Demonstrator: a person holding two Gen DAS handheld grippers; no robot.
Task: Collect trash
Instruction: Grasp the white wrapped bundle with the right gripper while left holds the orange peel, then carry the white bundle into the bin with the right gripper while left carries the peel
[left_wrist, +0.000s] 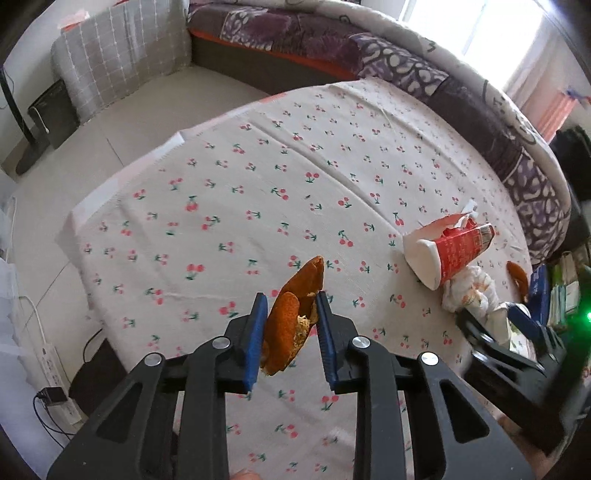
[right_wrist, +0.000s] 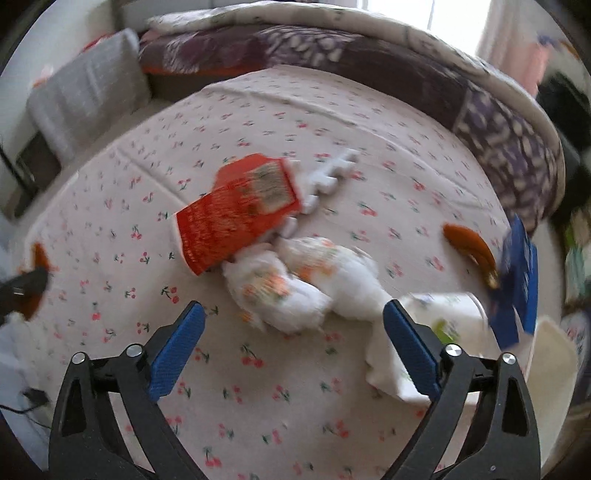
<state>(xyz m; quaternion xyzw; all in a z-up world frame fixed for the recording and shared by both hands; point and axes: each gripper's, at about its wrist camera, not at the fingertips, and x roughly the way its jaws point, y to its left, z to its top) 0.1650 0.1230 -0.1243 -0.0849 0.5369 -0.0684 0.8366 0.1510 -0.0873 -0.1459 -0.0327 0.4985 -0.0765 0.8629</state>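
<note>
- Blurred throughout in the right wrist view; printing on the crushed red paper carton (right_wrist: 236, 214) unreadable, edges of everything smeared.
- Cut off at the right edge of that view: a dark blue box (right_wrist: 517, 273), shape unclear.
- Left gripper (left_wrist: 291, 317) clamped on a curled piece of orange peel (left_wrist: 295, 314), lifted clear of the cherry-print tablecloth (left_wrist: 258, 177); lower end of the peel hidden behind the blue pads.
- Right gripper (right_wrist: 293, 345) spread wide, nothing between the pads, hanging over the cloth just in front of the crumpled white tissue with orange print (right_wrist: 295, 284).
- Tissue touching the carton's lower end; white jagged plastic strip (right_wrist: 332, 173) beside the carton's far end.
- Second orange peel piece (right_wrist: 469, 247) lying on the cloth, near the blue box.
- White paper cup on its side (right_wrist: 450, 314), partly hidden behind the right pad.
- Beyond the table, a purple patterned bedspread (left_wrist: 369, 55) and a grey checked cushion (left_wrist: 122, 55).
</note>
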